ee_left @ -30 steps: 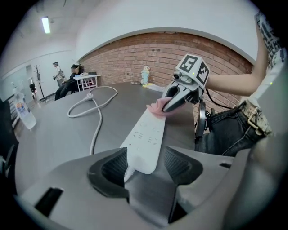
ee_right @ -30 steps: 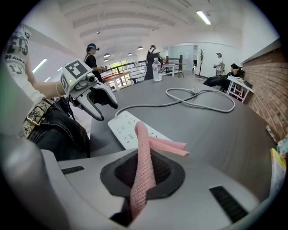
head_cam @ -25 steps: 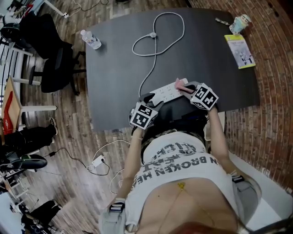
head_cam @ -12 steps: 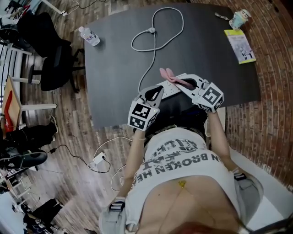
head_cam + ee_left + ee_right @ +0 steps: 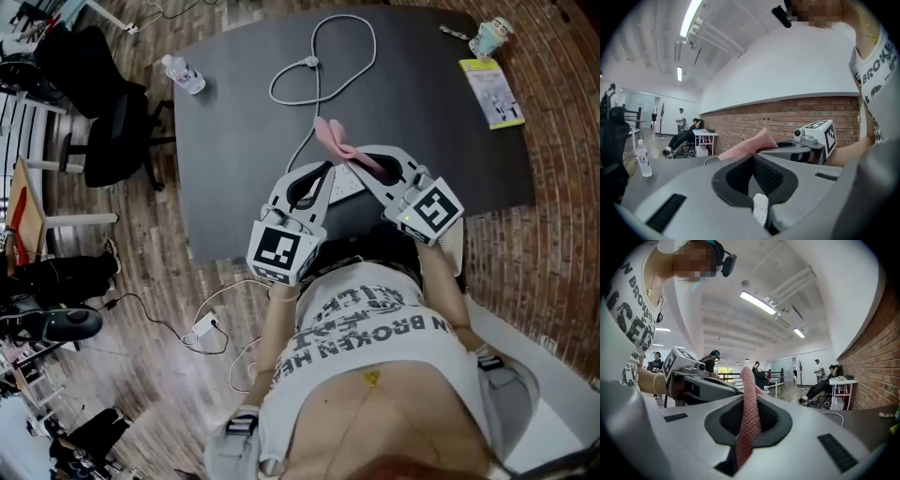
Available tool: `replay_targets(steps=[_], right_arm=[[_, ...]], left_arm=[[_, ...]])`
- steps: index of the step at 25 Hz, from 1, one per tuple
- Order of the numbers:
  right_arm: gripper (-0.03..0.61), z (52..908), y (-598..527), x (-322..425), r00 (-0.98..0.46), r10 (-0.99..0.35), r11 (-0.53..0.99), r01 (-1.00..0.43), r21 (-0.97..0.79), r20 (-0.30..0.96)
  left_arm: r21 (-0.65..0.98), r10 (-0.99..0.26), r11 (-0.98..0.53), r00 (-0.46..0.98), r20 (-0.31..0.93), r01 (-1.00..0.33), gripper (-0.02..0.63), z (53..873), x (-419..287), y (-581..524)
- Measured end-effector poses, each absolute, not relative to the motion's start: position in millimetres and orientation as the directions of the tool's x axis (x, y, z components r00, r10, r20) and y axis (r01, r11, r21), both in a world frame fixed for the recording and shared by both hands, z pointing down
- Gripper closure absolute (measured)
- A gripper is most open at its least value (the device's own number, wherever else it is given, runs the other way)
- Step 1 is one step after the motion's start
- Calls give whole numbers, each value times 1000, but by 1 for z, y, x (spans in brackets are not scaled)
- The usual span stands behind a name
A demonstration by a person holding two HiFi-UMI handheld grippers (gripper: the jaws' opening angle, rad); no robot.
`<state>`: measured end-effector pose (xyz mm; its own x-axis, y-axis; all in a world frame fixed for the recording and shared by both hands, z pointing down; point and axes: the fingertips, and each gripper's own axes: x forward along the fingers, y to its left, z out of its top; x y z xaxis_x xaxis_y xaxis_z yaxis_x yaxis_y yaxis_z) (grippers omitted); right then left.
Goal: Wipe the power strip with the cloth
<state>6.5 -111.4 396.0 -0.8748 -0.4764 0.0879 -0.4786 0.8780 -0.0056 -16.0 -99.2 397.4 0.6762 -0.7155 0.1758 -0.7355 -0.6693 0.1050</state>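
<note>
Head view looks down; both level gripper views share the cloth (image 5: 749,143).

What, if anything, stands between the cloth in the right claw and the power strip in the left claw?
Nothing visible. The pink cloth in the right claw is close beside the power strip clamped in the left claw.

The cloth (image 5: 749,408) is showing pink, finely woven; the power strip (image 5: 760,208) white, the table (image 5: 234,112) dark grey, the brick wall (image 5: 787,117) reddish-brown.
</note>
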Motion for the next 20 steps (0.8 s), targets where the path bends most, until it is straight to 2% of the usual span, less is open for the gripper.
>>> replay_targets(steps=[7,20], right_arm=[[561,371,-110,1,-869,-491,871,-492,2,57],[562,367,-107,-5,-871,-487,873,-488,3,60]], left_arm=[[43,-730,-678,679,78,-734,606,355,-15,-97],[26,-727,-684,684,58,-729,606,343,-14,-94]])
